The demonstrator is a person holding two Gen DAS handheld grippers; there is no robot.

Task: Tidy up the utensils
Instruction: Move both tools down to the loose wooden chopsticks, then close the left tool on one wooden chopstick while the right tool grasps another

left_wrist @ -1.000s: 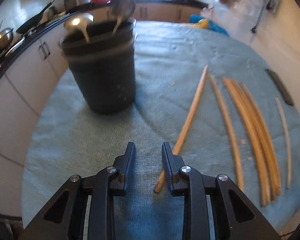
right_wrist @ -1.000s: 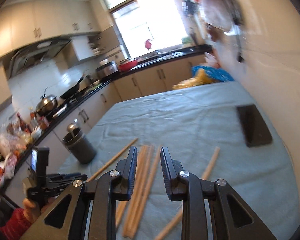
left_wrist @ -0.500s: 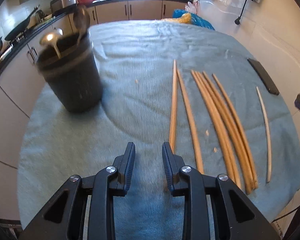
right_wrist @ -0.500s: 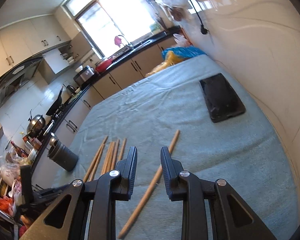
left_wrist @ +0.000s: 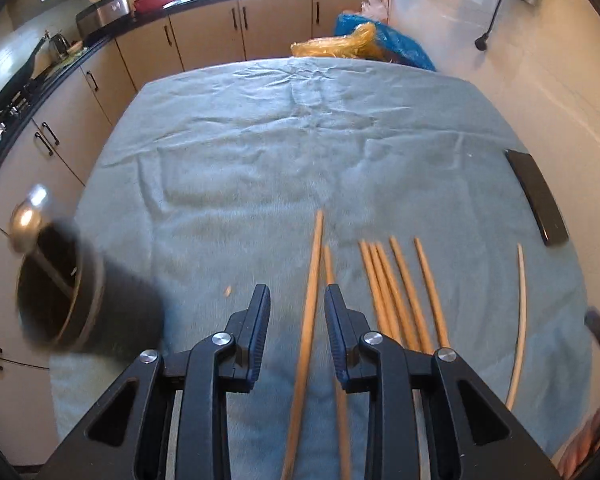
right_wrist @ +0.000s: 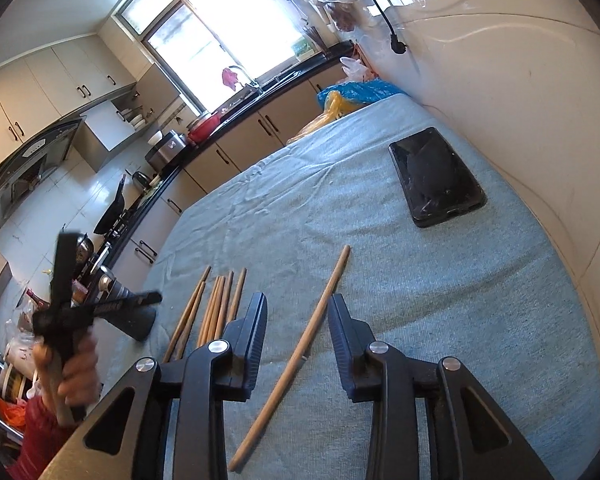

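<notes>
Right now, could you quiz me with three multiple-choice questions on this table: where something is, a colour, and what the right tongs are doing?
1. Where does the black phone lie? A in the dark cup; B on the cloth near the wall; C among the sticks.
2. What colour is the cloth? A red; B white; C pale blue.
3. The right tongs are: A open, a lone stick lying between them; B clamped on a spoon; C clamped on the phone.
Answers: 1 B, it lies flat beside the wall; 2 C, pale blue throughout; 3 A, the jaws have just been opening and neither pad touches the stick.
</notes>
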